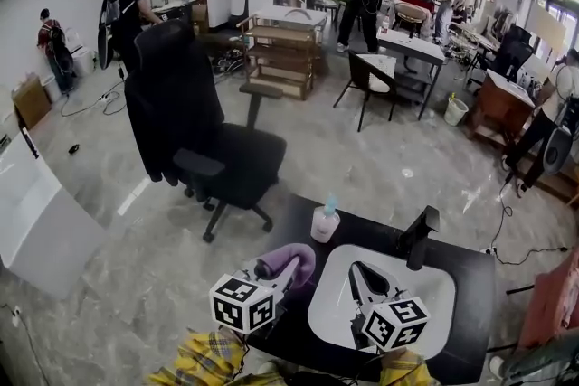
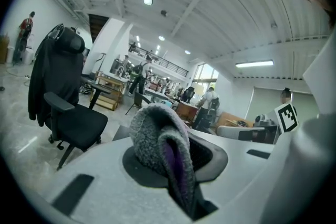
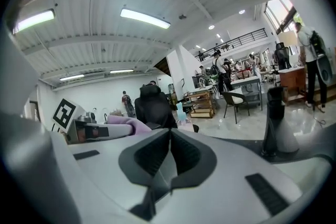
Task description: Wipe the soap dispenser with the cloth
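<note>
The soap dispenser (image 1: 325,222), a pale bottle with a light blue pump, stands on the black table's far edge, left of the sink; in the right gripper view the soap dispenser (image 3: 181,113) appears small ahead. My left gripper (image 1: 288,274) is shut on a fuzzy purple-grey cloth (image 1: 291,261), held short of the dispenser. The cloth (image 2: 157,139) bulges out of the left gripper (image 2: 176,170) in the left gripper view. My right gripper (image 1: 356,268) hovers over the white sink basin (image 1: 434,303); the right gripper (image 3: 169,136) is shut with nothing in it.
A black faucet (image 1: 420,236) rises at the sink's far rim, right of the dispenser. Beyond the table stands a black office chair (image 1: 204,140) with a dark jacket over it. Desks, shelves and several people fill the hall behind.
</note>
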Demonstrator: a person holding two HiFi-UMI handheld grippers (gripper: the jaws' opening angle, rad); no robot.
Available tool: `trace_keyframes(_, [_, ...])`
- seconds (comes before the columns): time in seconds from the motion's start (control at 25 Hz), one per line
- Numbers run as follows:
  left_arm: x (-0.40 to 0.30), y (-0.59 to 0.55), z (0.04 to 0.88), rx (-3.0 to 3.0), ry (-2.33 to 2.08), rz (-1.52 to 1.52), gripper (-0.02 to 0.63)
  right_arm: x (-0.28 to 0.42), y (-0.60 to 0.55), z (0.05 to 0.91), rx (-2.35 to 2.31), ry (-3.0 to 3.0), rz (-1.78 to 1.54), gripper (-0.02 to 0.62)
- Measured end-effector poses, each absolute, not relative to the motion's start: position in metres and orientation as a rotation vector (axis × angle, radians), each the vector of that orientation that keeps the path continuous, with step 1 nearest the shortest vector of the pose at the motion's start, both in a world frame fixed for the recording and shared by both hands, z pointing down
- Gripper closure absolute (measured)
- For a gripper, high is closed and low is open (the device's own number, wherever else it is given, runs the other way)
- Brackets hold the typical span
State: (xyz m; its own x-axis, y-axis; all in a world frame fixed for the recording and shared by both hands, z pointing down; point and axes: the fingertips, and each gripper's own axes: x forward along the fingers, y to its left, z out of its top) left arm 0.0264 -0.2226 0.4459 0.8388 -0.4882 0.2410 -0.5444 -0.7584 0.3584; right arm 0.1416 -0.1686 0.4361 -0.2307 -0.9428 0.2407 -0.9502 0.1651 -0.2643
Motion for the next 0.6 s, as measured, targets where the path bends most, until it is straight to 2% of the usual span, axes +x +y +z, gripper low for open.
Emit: trace_keyframes(0.6, [0.056,-0.292,0.455,2.538,-0.885,0.179,0.548,0.17,-0.253,0.431,1.912,-2.43,0.472,0.589])
